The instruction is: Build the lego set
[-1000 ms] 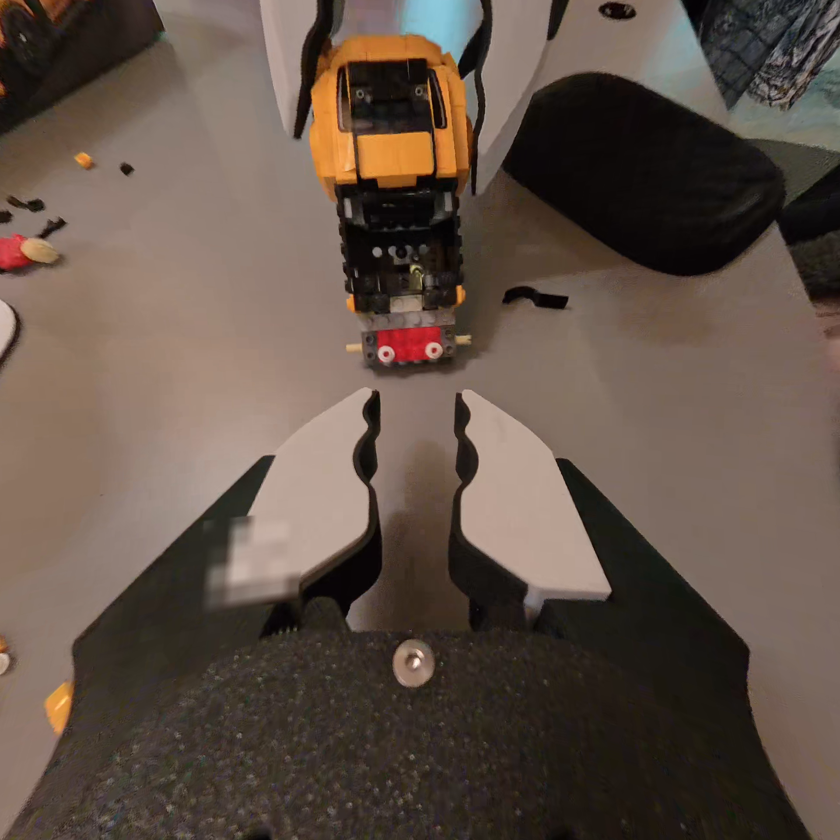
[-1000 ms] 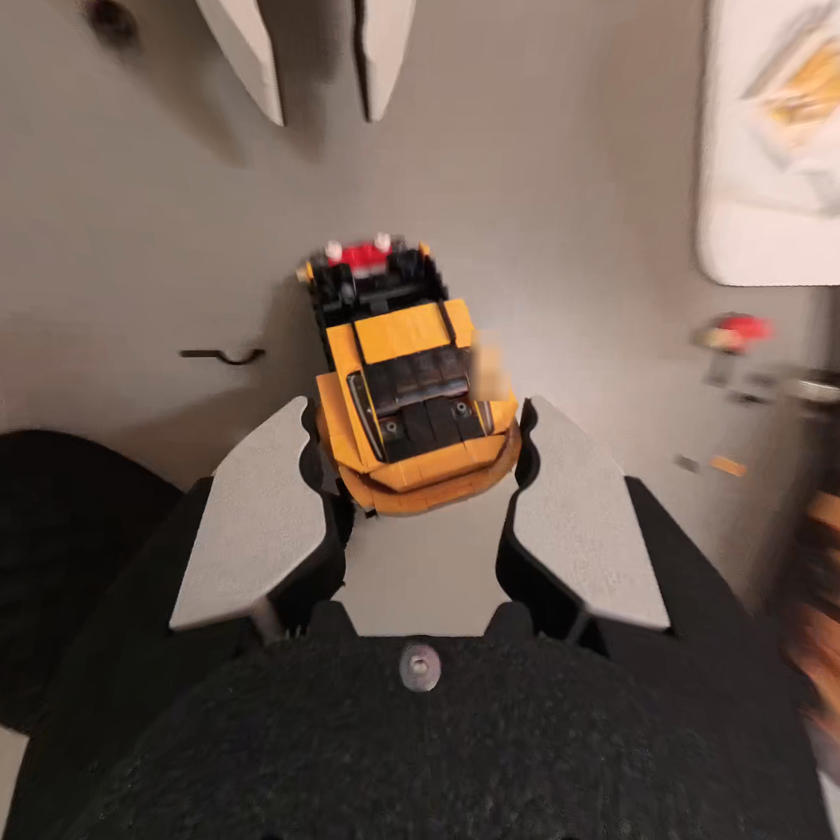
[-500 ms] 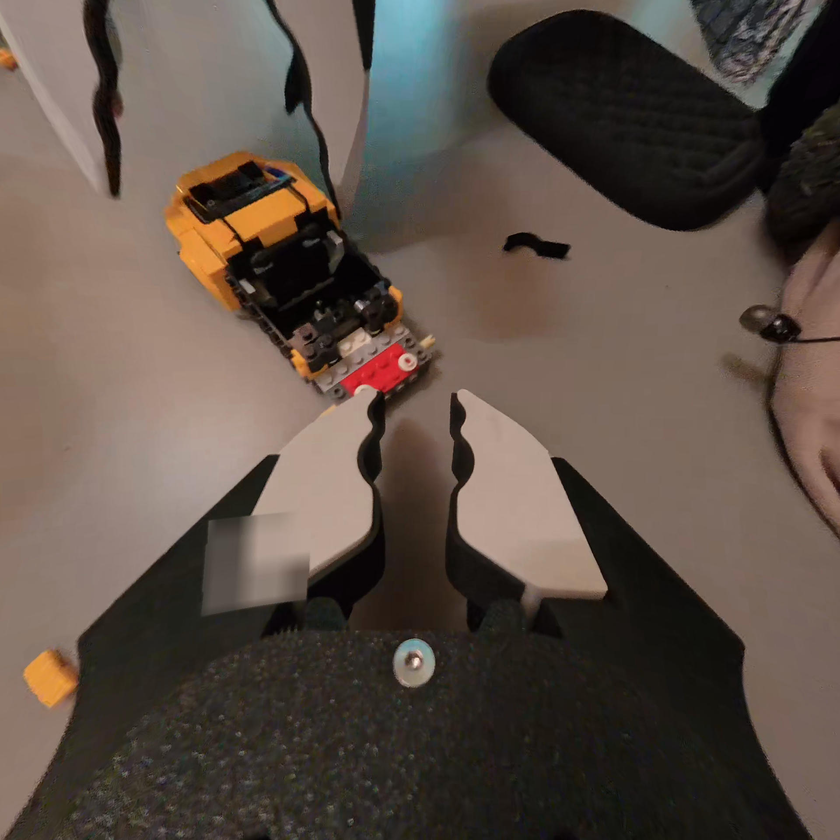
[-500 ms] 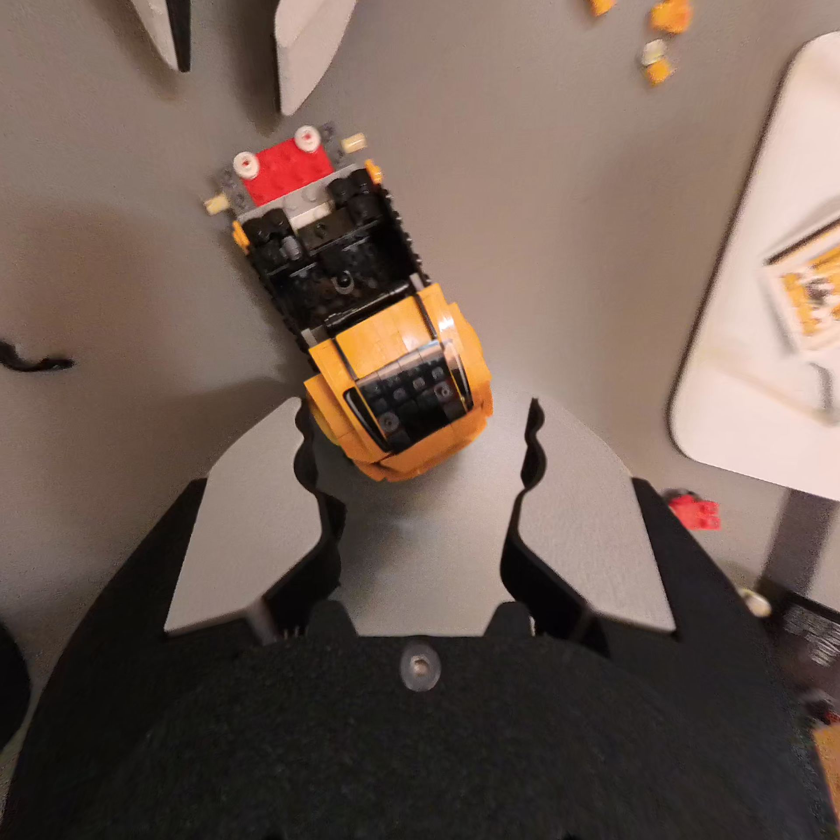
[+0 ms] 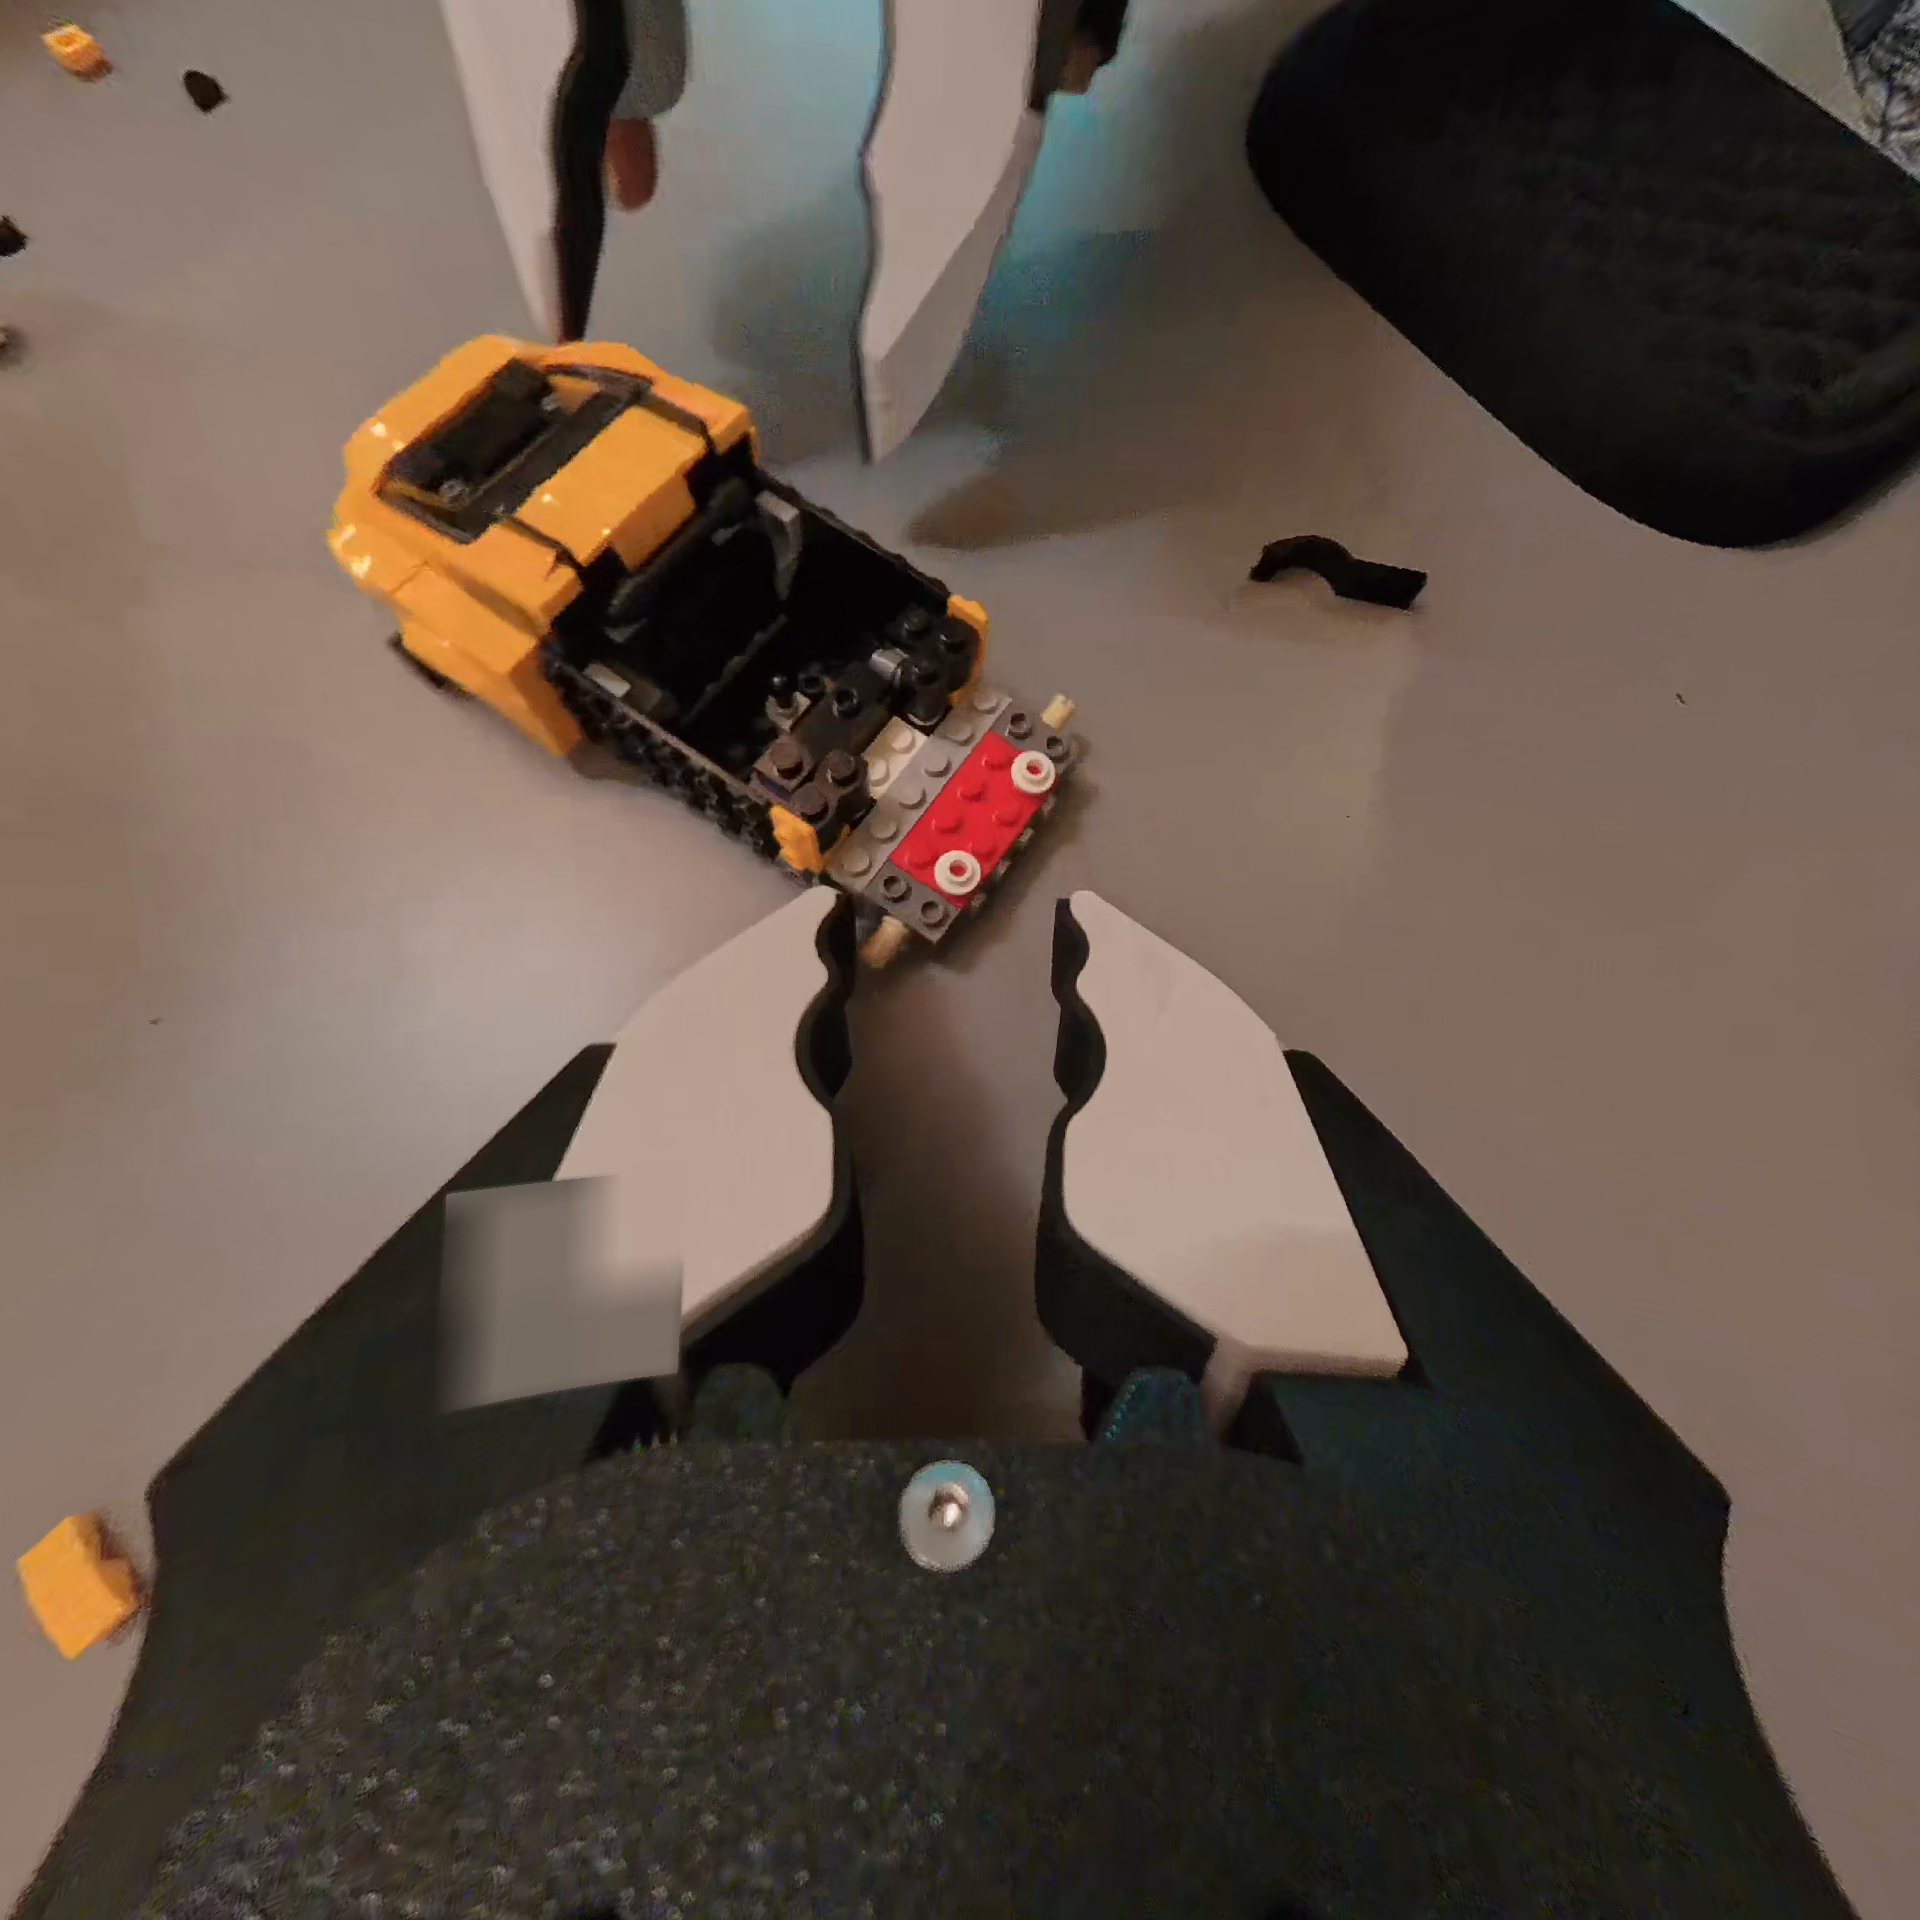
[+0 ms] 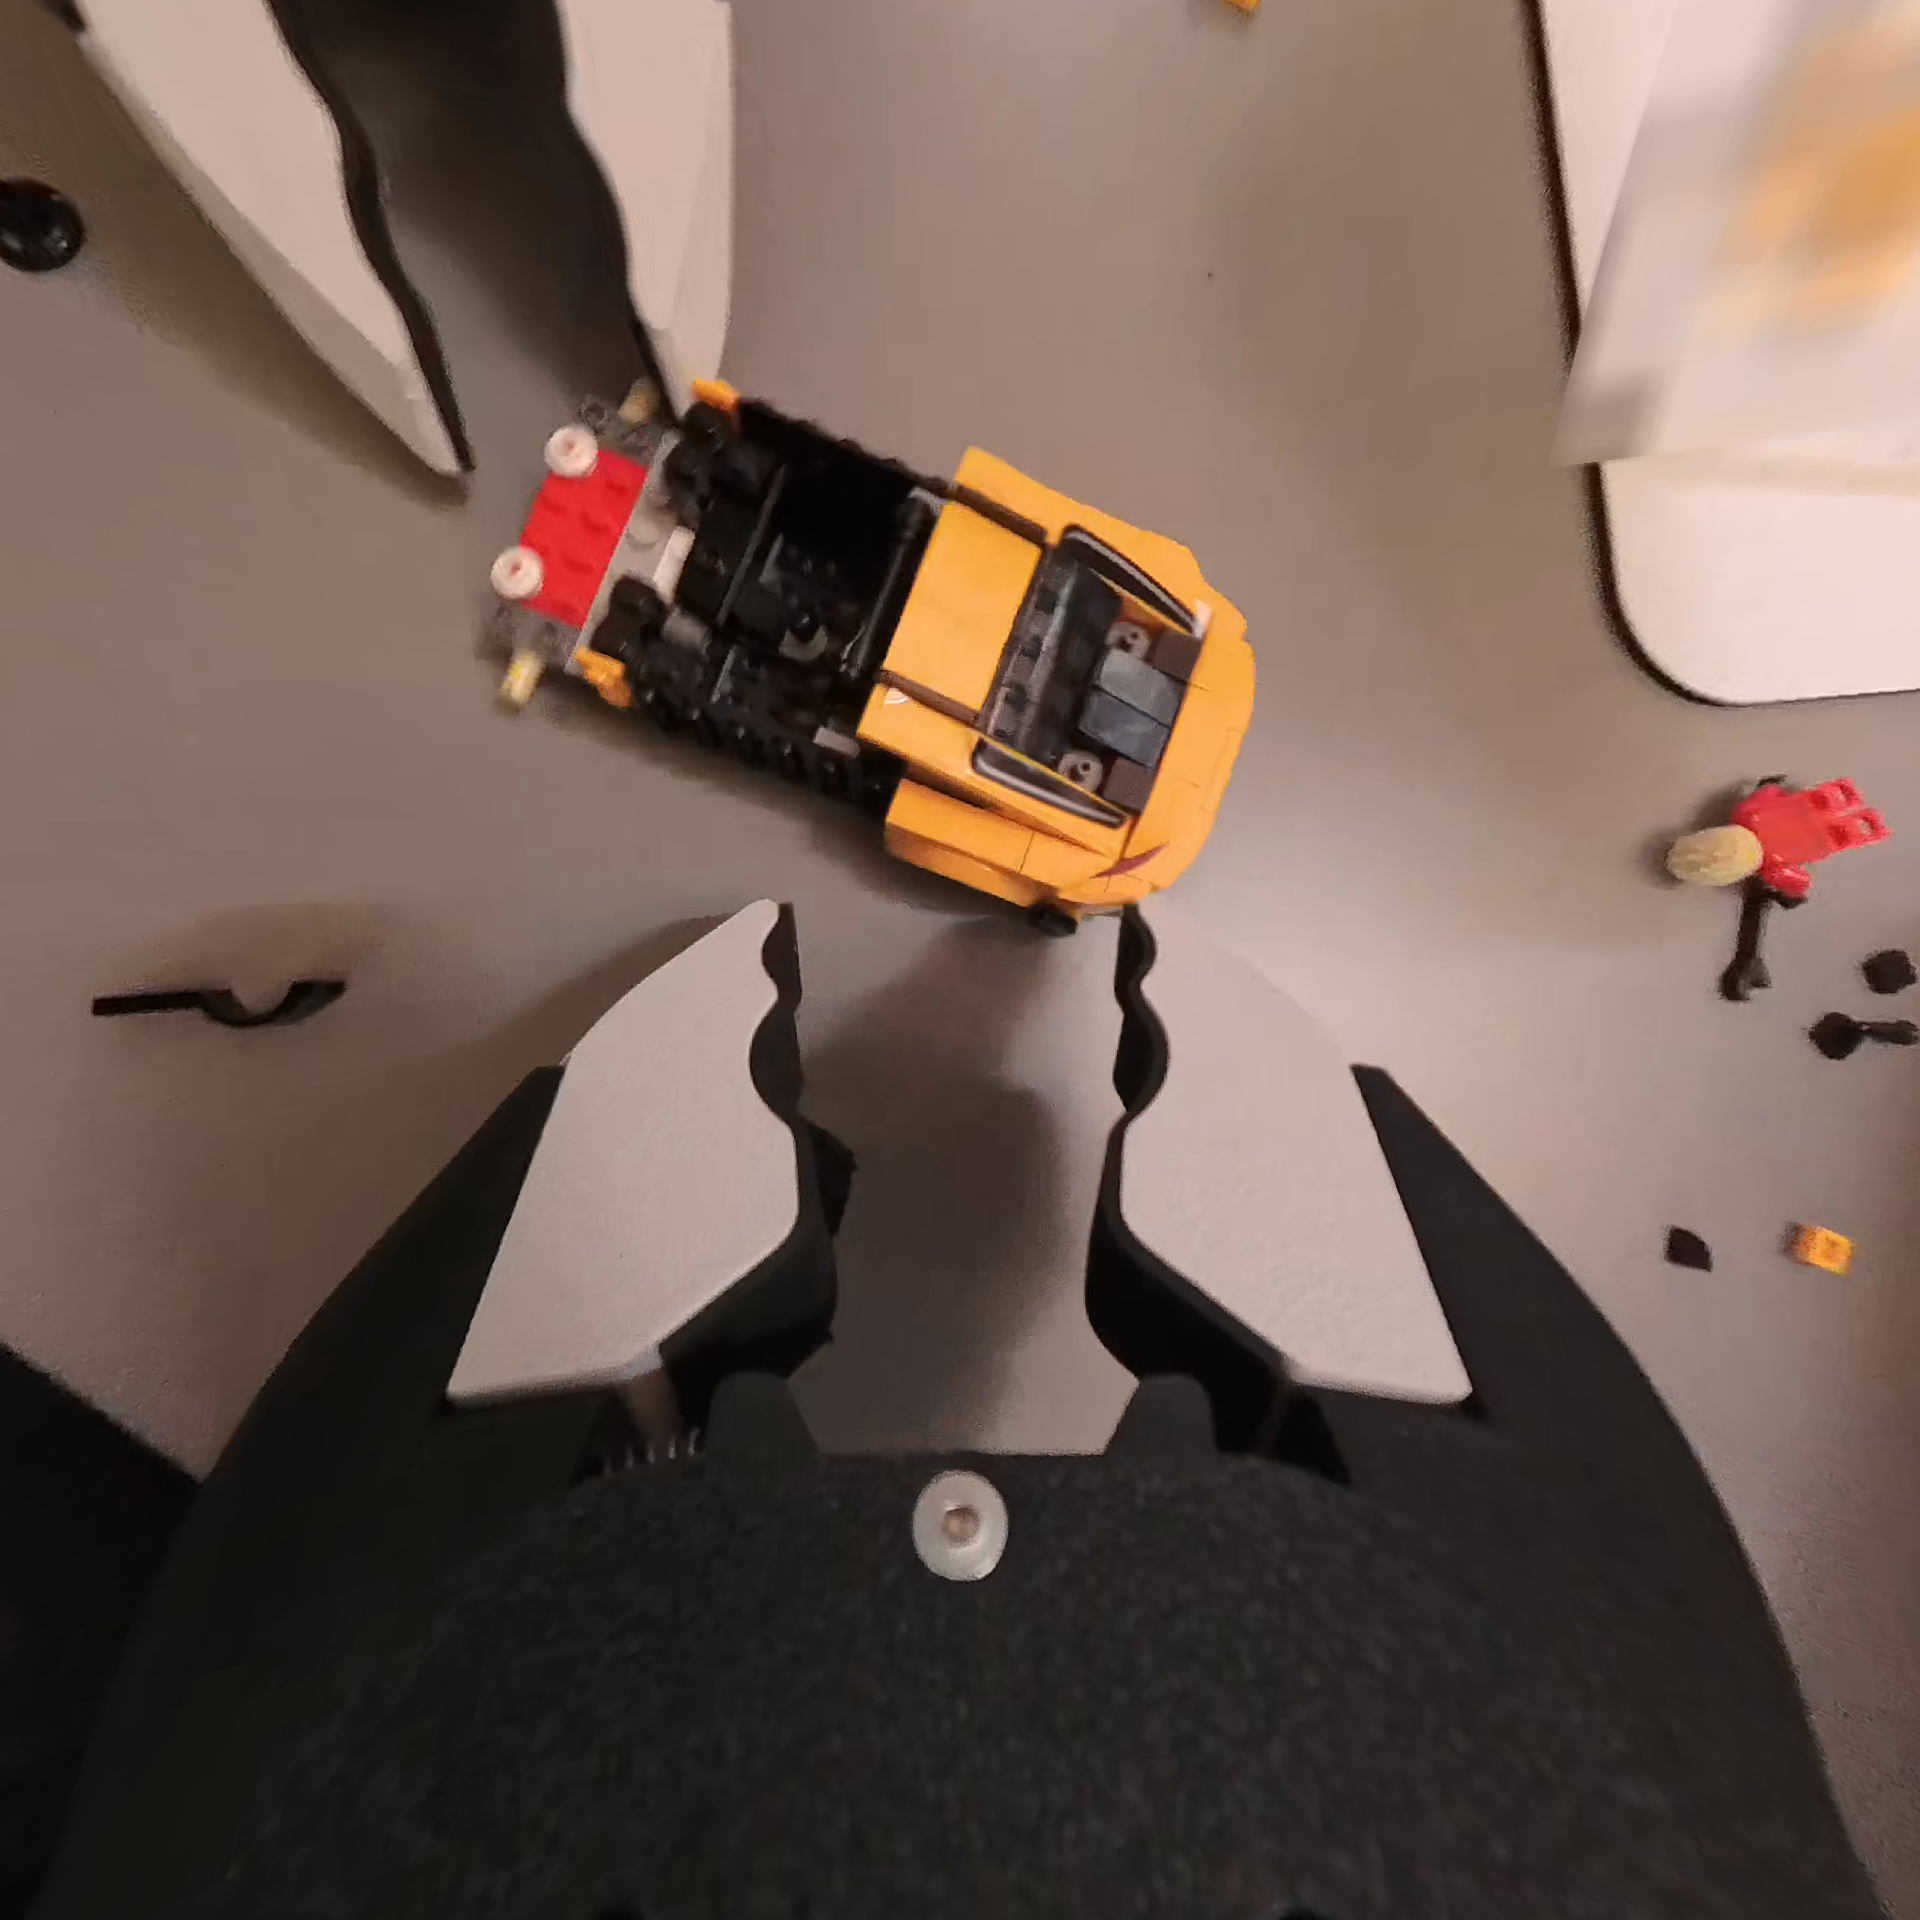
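Before you sits a half-built toy car of studded plastic bricks [image 5: 665, 613], glossy orange at the nose, black and open in the cabin, with a red studded plate [image 5: 971, 805] at its tail; it rests on a smooth matte grey tabletop [image 5: 1455, 883]. Your left gripper [image 5: 945, 920] points at the tail from the car's 5 o'clock; its pale, wavy-edged fingers [image 5: 727, 1091] stand partly apart with nothing between them, the left tip just beside a cream axle pin [image 5: 883, 943]; whether it touches, you cannot tell. Your right gripper [image 6: 956, 920] faces the orange nose [image 6: 1091, 727] from 6 o'clock in its own view, jaws wider and holding nothing; its right tip lies just beside the nose's lower corner. A curved black plastic piece [image 5: 1335, 569] lies at 3 o'clock of the car; a dark padded cushion [image 5: 1610, 270] at 1 o'clock; a loose orange brick [image 5: 73, 1584] by your left gripper's body; a red-and-cream brick cluster [image 6: 1777, 831] right of the nose.
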`<state>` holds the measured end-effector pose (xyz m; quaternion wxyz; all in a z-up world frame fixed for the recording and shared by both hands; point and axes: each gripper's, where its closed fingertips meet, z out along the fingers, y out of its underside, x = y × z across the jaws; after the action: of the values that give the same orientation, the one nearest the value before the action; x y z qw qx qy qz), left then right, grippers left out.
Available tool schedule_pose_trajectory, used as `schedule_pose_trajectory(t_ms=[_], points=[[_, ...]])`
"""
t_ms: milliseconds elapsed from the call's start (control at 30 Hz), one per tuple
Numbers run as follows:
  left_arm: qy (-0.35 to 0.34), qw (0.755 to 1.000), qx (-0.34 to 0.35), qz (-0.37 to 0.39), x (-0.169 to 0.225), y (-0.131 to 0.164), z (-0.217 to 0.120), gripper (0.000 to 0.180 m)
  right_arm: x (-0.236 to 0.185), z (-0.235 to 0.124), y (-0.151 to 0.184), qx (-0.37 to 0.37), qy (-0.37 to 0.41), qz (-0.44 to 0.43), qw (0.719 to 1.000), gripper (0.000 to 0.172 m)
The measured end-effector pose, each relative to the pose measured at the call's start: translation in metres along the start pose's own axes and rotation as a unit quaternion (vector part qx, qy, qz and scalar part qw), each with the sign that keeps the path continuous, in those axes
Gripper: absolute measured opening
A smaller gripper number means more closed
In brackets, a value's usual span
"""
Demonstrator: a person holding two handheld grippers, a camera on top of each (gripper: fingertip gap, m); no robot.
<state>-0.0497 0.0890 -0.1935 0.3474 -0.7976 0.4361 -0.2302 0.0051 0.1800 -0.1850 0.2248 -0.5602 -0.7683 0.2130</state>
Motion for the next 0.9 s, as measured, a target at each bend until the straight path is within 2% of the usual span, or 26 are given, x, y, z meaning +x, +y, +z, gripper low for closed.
schedule_pose_trajectory(t_ms=[133, 233, 467, 633, 900], points=[[0.001, 1.000, 0.003, 0.018, 0.006, -0.003, -0.004, 0.034, 0.014, 0.003, -0.009, 0.023, 0.016, 0.013, 1.000, 0.056], [-0.006, 1.000, -0.002, 0.025, 0.004, -0.003, -0.018, 0.031, 0.015, -0.009, -0.014, 0.051, 0.033, 0.030, 0.998, 0.056], [0.082, 0.991, -0.066, 0.079, 0.059, 0.027, -0.058, 0.026, -0.023, -0.035, 0.006, 0.105, 0.053, 0.091, 0.989, 0.053], [0.085, 0.984, -0.127, 0.093, 0.086, 0.058, -0.051, 0.028, -0.049, -0.045, 0.000, 0.154, 0.053, 0.109, 0.981, 0.047], [0.057, 0.987, -0.128, 0.077, 0.082, 0.053, -0.040, 0.014, -0.082, -0.039, -0.027, 0.178, 0.010, 0.085, 0.980, 0.043]])
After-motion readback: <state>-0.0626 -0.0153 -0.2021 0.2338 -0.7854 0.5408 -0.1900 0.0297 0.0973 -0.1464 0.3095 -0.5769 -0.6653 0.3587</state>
